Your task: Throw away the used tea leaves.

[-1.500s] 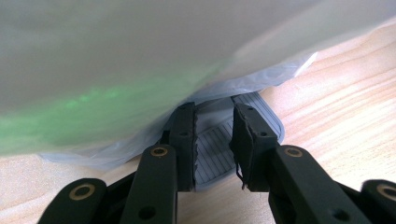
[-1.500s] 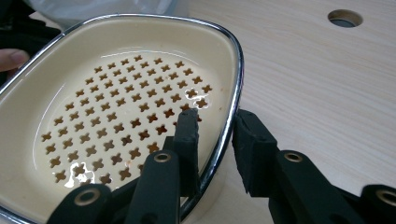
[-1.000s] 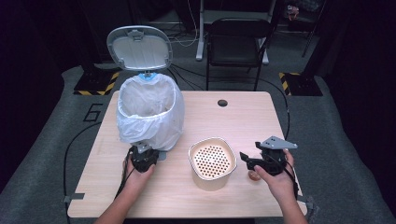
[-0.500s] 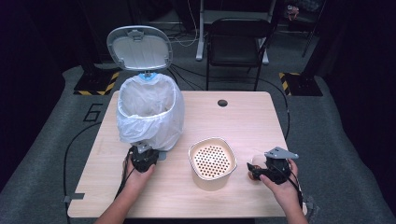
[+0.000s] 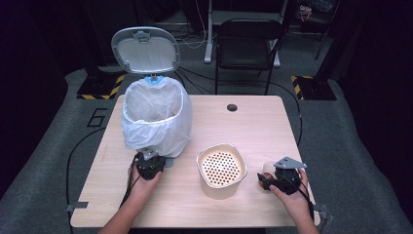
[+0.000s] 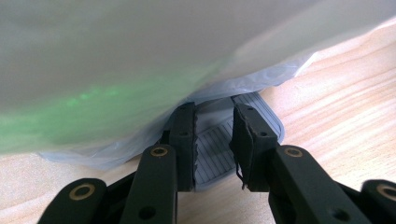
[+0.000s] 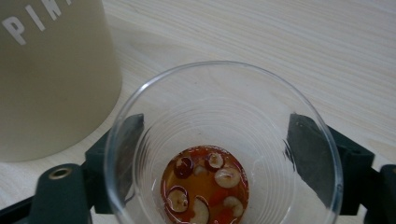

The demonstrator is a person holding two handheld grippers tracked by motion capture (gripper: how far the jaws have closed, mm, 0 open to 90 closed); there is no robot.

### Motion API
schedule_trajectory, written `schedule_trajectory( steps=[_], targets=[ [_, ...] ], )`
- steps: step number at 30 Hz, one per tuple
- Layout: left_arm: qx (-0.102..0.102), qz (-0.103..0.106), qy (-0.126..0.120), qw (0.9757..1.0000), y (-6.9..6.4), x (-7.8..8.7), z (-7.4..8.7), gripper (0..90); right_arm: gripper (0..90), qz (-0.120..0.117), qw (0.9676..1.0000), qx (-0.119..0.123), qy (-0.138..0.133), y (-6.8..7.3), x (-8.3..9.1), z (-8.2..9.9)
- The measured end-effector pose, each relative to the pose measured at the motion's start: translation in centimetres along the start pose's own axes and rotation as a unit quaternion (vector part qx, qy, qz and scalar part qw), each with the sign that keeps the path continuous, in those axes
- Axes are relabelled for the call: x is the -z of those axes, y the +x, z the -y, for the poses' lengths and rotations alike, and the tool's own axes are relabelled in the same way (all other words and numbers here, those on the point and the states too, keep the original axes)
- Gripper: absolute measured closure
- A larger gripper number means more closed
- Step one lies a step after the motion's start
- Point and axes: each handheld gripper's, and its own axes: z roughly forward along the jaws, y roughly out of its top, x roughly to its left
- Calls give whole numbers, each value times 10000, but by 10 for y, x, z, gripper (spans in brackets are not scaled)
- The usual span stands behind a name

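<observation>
A white-bagged pedal bin [image 5: 156, 117] stands at the table's left with its grey lid [image 5: 145, 48] raised. My left gripper [image 5: 155, 158] is at the bin's foot. Its jaws are drawn close together and rest on the grey ribbed pedal [image 6: 212, 149], under the hanging bag [image 6: 140, 70]. A clear plastic cup [image 7: 219, 93] with a little amber liquid and fruit slices [image 7: 205, 191] sits between the jaws of my right gripper [image 7: 215, 135]. Those jaws have just been closing and press on the cup's sides. The cup [image 5: 268, 169] is low at the table's right front.
A beige container [image 5: 221, 168] with a perforated strainer insert stands mid-table, just left of the cup; its wall [image 7: 51, 79] is close in the right gripper view. The wooden table [image 5: 263, 126] has a cable hole [image 5: 232, 107] at the back. A black chair stands behind.
My right hand has come down and nearer the front edge with the cup, now low by the table. The left hand and the bin lid have not moved.
</observation>
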Motion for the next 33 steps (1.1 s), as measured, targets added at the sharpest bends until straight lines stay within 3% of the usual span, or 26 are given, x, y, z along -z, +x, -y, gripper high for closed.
schedule_trajectory(
  steps=[3, 11, 19, 24, 33],
  targets=[
    [-15, 3, 9, 10000, 0, 0, 0, 703, 226, -75, 9999, -84, 27, -1, 0, 1],
    [-38, 22, 64, 10000, 0, 1, -1, 703, 300, -181, 9998, 32, 31, -5, -1, -3],
    [-36, 36, 51, 10000, 0, 1, 0, 703, 307, -336, 9993, 19, -180, -11, 0, -24],
    [-37, 44, 48, 10000, 0, 1, 0, 703, 308, -265, 9985, 354, -317, -13, -3, -46],
    [-32, 29, 50, 10000, 0, 1, 0, 703, 305, -365, 9950, 777, -520, -10, -12, -93]
  ],
)
